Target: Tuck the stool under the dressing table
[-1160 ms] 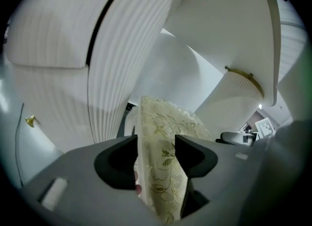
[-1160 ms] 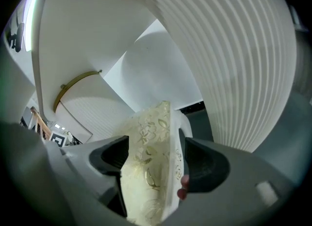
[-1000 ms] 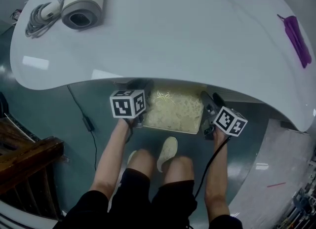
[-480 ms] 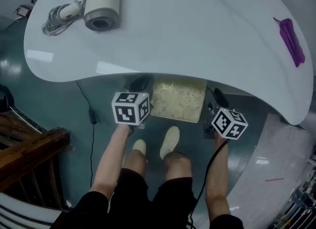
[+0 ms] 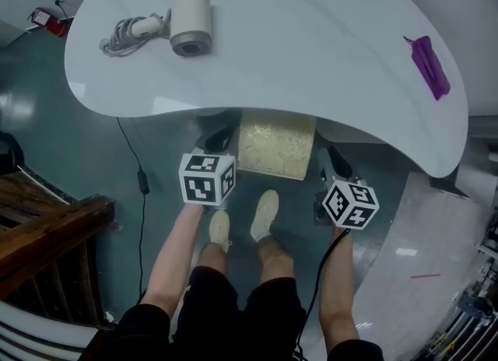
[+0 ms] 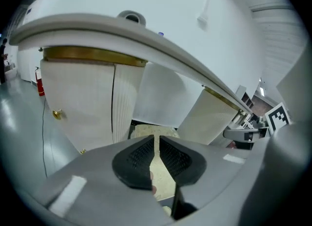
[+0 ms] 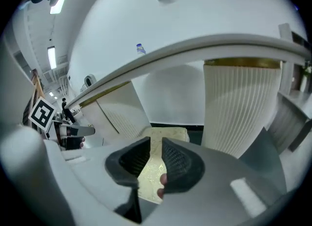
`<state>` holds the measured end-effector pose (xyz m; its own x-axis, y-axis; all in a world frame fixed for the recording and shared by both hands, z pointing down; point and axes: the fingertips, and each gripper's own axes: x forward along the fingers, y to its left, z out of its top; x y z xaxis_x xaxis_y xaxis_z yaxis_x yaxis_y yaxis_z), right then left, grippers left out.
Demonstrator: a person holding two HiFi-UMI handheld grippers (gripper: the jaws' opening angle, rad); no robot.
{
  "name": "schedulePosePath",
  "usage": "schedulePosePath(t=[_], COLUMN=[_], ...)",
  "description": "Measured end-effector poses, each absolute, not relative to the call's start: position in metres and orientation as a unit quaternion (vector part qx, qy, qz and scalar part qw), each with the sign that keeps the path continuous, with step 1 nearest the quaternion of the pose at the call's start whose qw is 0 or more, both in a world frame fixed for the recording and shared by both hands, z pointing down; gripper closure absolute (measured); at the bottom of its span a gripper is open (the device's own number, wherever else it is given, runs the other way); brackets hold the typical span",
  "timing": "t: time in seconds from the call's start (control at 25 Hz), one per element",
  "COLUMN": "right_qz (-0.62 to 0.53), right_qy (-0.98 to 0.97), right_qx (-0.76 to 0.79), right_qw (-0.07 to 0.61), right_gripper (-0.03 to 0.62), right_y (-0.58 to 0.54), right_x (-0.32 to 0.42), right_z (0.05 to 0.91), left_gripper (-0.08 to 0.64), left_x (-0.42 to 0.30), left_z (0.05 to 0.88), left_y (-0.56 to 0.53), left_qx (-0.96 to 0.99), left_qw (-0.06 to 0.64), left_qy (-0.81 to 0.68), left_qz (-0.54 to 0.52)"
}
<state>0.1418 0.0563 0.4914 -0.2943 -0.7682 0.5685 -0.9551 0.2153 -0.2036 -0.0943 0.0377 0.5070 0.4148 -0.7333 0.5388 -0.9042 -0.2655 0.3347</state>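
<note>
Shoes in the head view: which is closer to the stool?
The person's right shoe; its toe lies nearer the cream stool, the left shoe further back.

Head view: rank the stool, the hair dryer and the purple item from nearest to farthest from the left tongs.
From the left tongs, whose jaws have just been closing with nothing between them:
1. Stool, just ahead to their right, partly under the table edge.
2. Hair dryer, on the table's left part.
3. Purple item, near the table's right edge.
</note>
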Motion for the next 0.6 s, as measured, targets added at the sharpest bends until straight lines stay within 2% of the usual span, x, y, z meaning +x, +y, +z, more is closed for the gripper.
schedulePosePath(t=[0.36,0.6], right_qz=[0.229,0.202], right_qy=[-0.760,-0.767], right_qx=[0.583,0.586], right_qw=[0.171,0.167], right_gripper=[0.578,0.589], right_y=[0.093,0.111], right_x=[0.121,0.103], right_z=[0.393,0.327], left_gripper=[0.543,0.551], left_x=[-0.121,-0.138], left_z=[0.408,0.342], left_y=[0.071,0.087], left_qx=[0.788,0.792], left_qw=[0.279,0.261], left_qy=[-0.534,-0.540], left_qz=[0.126,0.113])
